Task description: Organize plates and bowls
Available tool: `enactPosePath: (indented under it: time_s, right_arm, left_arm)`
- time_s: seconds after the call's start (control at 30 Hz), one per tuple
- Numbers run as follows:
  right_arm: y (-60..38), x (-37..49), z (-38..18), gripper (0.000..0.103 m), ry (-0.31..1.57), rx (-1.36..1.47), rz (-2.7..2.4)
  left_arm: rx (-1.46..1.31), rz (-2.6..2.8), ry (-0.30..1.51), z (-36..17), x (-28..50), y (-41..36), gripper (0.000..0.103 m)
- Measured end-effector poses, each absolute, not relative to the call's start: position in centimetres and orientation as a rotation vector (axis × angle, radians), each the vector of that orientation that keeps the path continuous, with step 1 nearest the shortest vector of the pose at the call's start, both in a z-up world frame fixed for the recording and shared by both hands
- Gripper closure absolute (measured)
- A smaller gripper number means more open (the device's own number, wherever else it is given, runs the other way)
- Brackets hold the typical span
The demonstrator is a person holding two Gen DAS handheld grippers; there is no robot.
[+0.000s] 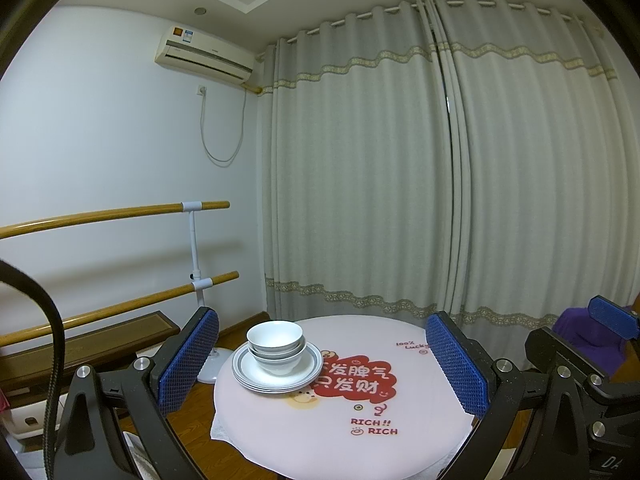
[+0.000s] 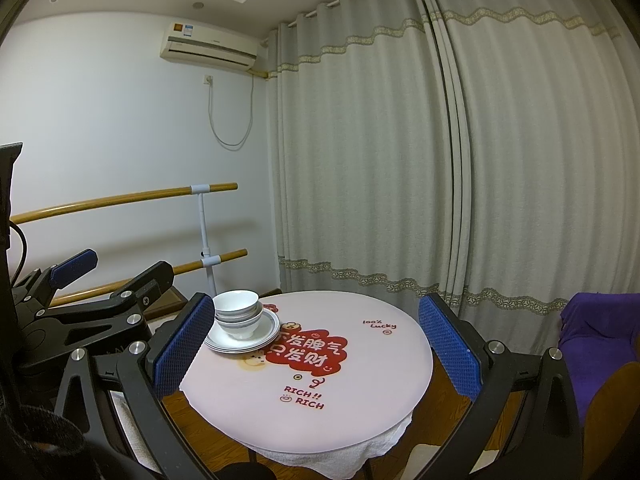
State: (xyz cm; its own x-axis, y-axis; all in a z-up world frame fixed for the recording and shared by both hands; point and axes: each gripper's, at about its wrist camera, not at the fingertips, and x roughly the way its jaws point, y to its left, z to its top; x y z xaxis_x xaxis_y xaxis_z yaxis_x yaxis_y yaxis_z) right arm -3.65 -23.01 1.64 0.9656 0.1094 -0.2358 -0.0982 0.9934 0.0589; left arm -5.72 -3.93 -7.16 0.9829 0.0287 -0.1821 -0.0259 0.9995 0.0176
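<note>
Both grippers are held back off the table, empty. Left gripper [image 1: 322, 364]: blue textured pads spread wide, nothing between them. Right gripper [image 2: 316, 344]: same, released and spread, no load. In the left wrist view the right unit sits just off to the right; in the right wrist view the left unit sits off to the left, so they're side by side.

Next out: round table under a pale pink printed cloth [image 1: 400, 420] with a red cartoon patch and "RICH" text. Near half of it is bare.

On its far-left part: stack of white shallow plates with grey rim bands [image 1: 256, 372], and nested white ceramic bowls with grey bands [image 1: 274, 346] sitting on top, roughly centred. Looks already consolidated, so I'd judge the task either at the start or essentially finished; can't tell which.

If the stack needs handling:
- Take bowls first. Pinch the top bowl's rim wall, one pad inside, one outside.
- Lift straight up; nested glazed bowls may stick and drag the one below.
- Plates: low, thin rims; come in flat at the edge.
- Stack is near the table edge, so don't push it outward.

Beyond: wooden barre rails [image 1: 120, 212], grey curtains [image 1: 400, 160], wall AC unit [image 1: 204, 54].
</note>
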Motion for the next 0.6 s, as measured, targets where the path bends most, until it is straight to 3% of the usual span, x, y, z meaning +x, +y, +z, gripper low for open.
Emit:
enactPosePath:
  time_s: [0.6]
  right_arm:
    - [-22.79, -3.73, 1.58, 0.0, 0.243, 0.049, 0.104]
  left_arm:
    - [0.019, 0.029, 0.181, -7.31, -5.8, -4.19, 0.001]
